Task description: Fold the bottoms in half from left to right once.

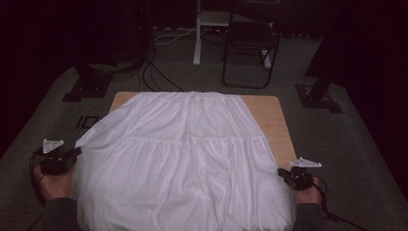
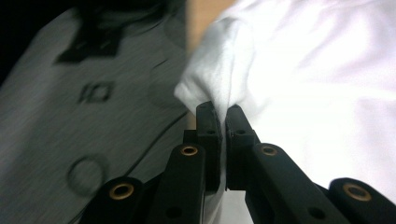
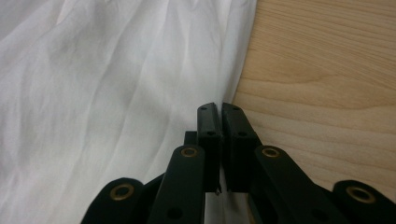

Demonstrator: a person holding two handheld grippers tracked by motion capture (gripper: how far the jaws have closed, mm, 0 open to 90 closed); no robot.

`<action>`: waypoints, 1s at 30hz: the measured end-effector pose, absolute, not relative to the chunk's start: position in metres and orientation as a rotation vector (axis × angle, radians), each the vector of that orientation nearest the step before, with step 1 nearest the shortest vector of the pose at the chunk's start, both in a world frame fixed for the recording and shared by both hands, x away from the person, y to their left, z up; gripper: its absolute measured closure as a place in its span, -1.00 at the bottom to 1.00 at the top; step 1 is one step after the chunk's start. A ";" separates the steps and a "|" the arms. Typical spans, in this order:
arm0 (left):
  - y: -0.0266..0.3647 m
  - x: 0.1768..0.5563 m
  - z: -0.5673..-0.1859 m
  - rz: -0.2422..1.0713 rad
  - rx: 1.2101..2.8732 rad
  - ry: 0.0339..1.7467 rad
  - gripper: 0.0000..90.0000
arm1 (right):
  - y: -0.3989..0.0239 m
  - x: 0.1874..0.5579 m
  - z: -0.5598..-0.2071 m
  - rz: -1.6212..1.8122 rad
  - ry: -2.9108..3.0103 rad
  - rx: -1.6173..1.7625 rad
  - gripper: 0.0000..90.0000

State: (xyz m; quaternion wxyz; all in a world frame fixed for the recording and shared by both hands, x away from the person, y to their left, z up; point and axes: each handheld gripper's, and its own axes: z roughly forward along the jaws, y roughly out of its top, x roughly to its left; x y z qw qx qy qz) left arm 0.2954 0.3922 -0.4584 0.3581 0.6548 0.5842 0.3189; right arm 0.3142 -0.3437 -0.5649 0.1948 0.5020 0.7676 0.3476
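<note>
The white skirt [image 1: 185,161] lies spread flat over the wooden table [image 1: 269,118], waistband at the far end and hem toward the person, between the two tongs. It looks thin, light and very soft: gathered tiers, fine creases, edges that droop off the table on the left. I judge it will sag and slide with any pull, so a hold belongs on the side seams or hem corners, both sides taken together so it stays taut.

The left gripper [image 2: 220,112] is clenched on a bunched fold of the skirt's left edge [image 2: 210,79], out past the table side. The right gripper [image 3: 218,109] has its jaws pressed together on the skirt's right edge [image 3: 240,60], just where cloth meets bare wood.

No containers are on the table. Beyond the tongs, a folding chair [image 1: 250,48] stands on the grey carpet [image 1: 337,139].
</note>
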 end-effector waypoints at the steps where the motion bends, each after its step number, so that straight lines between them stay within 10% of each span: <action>1: 0.382 0.293 -0.453 0.826 1.710 1.457 0.94 | -0.343 0.314 -0.565 0.978 2.153 1.407 0.91; 18: 0.187 0.304 -0.403 0.439 1.896 0.737 0.94 | -0.337 0.317 -0.565 1.003 2.168 1.389 0.90; 30: 0.044 0.325 -0.443 0.118 1.992 0.467 0.93 | -0.335 0.318 -0.565 0.993 2.166 1.384 0.90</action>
